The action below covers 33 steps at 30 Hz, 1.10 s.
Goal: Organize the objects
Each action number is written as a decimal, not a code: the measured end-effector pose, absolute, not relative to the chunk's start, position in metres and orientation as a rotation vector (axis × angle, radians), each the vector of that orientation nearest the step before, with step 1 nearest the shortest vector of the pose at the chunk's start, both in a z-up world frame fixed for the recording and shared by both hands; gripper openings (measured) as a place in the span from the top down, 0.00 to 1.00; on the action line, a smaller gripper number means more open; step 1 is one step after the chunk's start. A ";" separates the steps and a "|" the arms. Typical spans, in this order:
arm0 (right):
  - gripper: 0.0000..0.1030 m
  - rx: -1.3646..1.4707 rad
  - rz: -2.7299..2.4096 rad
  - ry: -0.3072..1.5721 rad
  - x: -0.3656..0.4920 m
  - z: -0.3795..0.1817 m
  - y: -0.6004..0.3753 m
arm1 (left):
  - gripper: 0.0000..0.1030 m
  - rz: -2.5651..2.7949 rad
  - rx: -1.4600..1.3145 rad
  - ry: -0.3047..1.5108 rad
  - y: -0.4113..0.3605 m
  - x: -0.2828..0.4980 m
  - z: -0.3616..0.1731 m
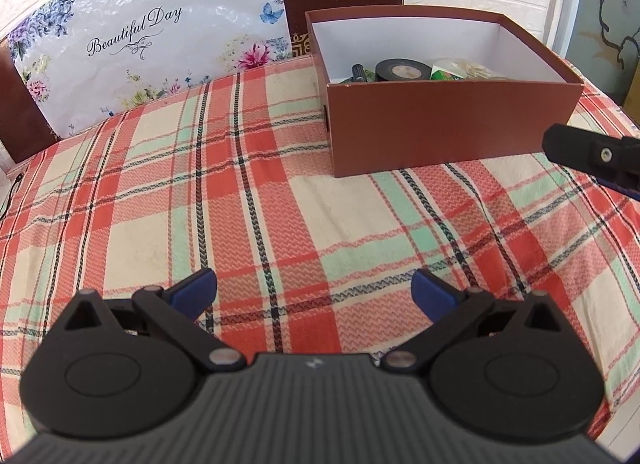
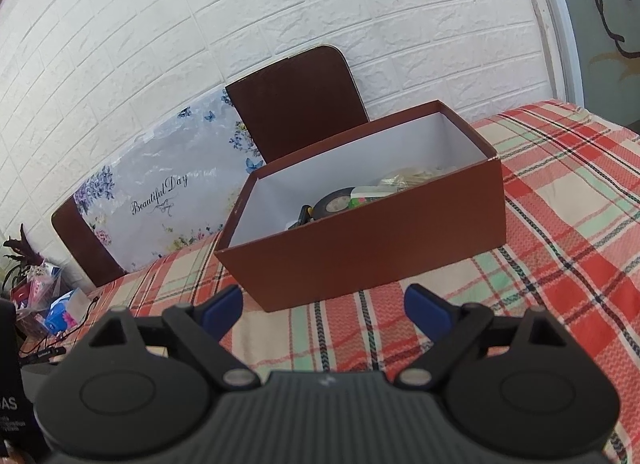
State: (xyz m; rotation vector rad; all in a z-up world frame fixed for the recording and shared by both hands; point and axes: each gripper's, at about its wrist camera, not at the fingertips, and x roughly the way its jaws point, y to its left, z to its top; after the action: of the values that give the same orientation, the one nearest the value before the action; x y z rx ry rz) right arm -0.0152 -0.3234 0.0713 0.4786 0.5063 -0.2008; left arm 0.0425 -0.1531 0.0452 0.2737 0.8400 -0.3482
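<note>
A brown open box [image 1: 448, 124] with a white inside stands on the plaid tablecloth [image 1: 240, 204]. Inside lie a black tape roll [image 1: 402, 70], a dark marker-like item [image 1: 359, 73], green packaging [image 1: 444, 74] and pale items. The box also shows in the right wrist view [image 2: 372, 248], with the tape roll [image 2: 336, 202] inside. My left gripper [image 1: 314, 290] is open and empty over the cloth, well short of the box. My right gripper [image 2: 323, 306] is open and empty, just before the box's near corner. One black finger of it [image 1: 576, 148] shows at the right of the left wrist view.
A floral "Beautiful Day" bag [image 1: 132, 40] leans on brown chair backs [image 2: 300, 100] behind the table, against a white brick wall. Clutter and cables [image 2: 48, 312] lie beyond the table's left edge.
</note>
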 end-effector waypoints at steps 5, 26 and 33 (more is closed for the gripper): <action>0.10 0.473 -0.202 0.518 -0.014 0.069 -0.323 | 0.00 -0.355 0.276 0.856 -0.154 0.043 0.042; 0.10 0.461 -0.196 0.540 -0.008 0.066 -0.321 | 0.00 -0.365 0.273 0.884 -0.153 0.048 0.034; 0.10 0.461 -0.194 0.544 -0.006 0.063 -0.322 | 0.00 -0.370 0.271 0.895 -0.152 0.050 0.032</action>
State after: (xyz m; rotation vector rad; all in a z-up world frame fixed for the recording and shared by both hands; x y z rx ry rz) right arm -0.0063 -0.3221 0.0635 0.4608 0.5439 -0.1940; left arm 0.0503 -0.1520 0.0315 0.2711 0.8948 -0.3700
